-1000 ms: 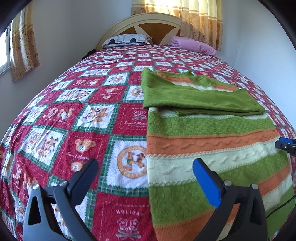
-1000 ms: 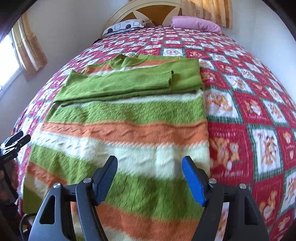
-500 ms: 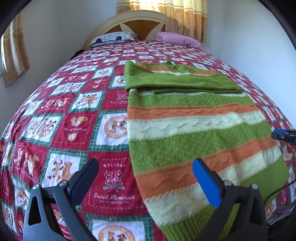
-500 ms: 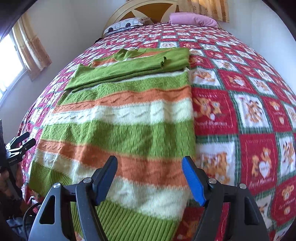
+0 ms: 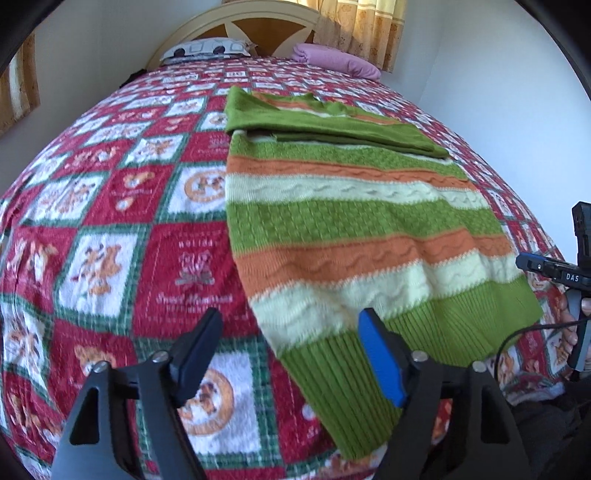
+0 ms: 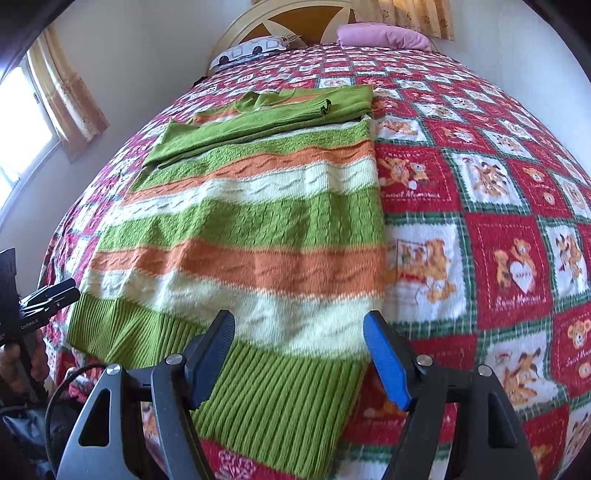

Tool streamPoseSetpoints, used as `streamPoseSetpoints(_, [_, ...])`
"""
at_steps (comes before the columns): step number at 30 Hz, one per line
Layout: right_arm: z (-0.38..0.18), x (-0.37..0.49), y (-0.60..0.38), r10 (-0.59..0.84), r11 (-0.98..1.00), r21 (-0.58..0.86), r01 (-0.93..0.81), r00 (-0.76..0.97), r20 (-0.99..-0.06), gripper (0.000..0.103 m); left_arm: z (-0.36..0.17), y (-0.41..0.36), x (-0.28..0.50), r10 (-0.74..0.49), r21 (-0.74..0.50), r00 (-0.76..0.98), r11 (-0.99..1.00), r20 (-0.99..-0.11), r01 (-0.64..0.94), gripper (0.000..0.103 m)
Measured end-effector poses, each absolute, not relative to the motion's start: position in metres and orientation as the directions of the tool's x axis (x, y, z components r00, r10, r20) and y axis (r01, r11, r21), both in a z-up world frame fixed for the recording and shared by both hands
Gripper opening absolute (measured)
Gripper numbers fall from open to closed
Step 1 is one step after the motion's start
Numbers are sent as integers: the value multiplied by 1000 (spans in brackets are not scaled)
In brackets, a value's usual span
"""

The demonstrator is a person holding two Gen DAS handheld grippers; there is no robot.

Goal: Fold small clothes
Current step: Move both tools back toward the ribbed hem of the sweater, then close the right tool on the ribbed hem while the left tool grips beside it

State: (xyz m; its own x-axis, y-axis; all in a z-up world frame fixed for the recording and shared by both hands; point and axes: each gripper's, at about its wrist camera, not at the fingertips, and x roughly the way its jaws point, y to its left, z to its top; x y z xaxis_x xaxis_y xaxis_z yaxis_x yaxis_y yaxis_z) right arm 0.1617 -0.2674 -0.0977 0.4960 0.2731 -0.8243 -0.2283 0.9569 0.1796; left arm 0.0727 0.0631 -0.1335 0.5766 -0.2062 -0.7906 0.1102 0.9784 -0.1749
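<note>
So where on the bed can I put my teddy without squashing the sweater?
There are two bare patches of quilt: the wide stretch on the right of the striped sweater, and the one on its left. Further up, there is room between the folded sleeves and the pillows. The bed's near edge is crowded with both grippers.

Bright daylight from window (image 6: 22, 147) at left, glowing through curtains (image 5: 373, 26) behind headboard. Strong fisheye bulge, dark vignetted corners. Near sweater hem (image 6: 266, 398) and bedspread (image 5: 110, 258) slightly motion-blurred.
</note>
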Motion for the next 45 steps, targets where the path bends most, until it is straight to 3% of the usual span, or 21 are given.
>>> streamPoseSetpoints(5, [-98, 154, -272, 277, 957, 188, -222, 495, -824, 73, -140, 63, 56, -277, -253, 532, 960, -800, 119, 58])
streamPoseSetpoints(16, [-102, 146, -286, 288, 956, 216, -200, 477, -831, 73, -160, 62, 67, -341, -344, 493, 935, -800, 89, 55])
streamPoseSetpoints(18, [-103, 146, -289, 286, 956, 219, -194, 475, -832, 73, -160, 63, 66, -370, -369, 490, 924, -789, 103, 35])
streamPoseSetpoints(19, [-103, 146, -290, 287, 956, 221, -191, 475, -832, 73, -161, 62, 66, -394, -387, 478, 914, -785, 119, 19])
streamPoseSetpoints(22, [-102, 144, -293, 299, 953, 234, -194, 469, -831, 73, -155, 61, 62, -399, -381, 493, 914, -773, 141, 13])
streamPoseSetpoints(28, [-109, 139, -296, 344, 938, 284, -200, 435, -832, 72, -137, 76, 56, -432, -416, 526, 896, -733, 156, 12])
streamPoseSetpoints(31, [-112, 138, -295, 400, 916, 342, -211, 406, -821, 59, -136, 78, 57, -436, -423, 533, 893, -725, 154, 12])
streamPoseSetpoints(33, [-115, 137, -294, 419, 907, 360, -219, 386, -822, 34, -140, 77, 61, -438, -429, 527, 891, -728, 148, 12])
streamPoseSetpoints(39, [-118, 125, -301, 459, 888, 406, -215, 374, -806, 29, -159, 79, 64, -439, -454, 483, 886, -757, 94, 15])
streamPoseSetpoints(40, [-118, 125, -304, 465, 885, 414, -212, 376, -801, 27, -160, 81, 65, -449, -470, 481, 879, -754, 84, 15])
streamPoseSetpoints(41, [-117, 124, -304, 469, 883, 417, -215, 379, -798, 15, -161, 82, 65, -454, -479, 478, 874, -752, 79, 15])
streamPoseSetpoints(45, [-109, 113, -305, 529, 848, 462, -259, 400, -748, 11, -155, 83, 61, -467, -483, 496, 870, -732, 106, 11])
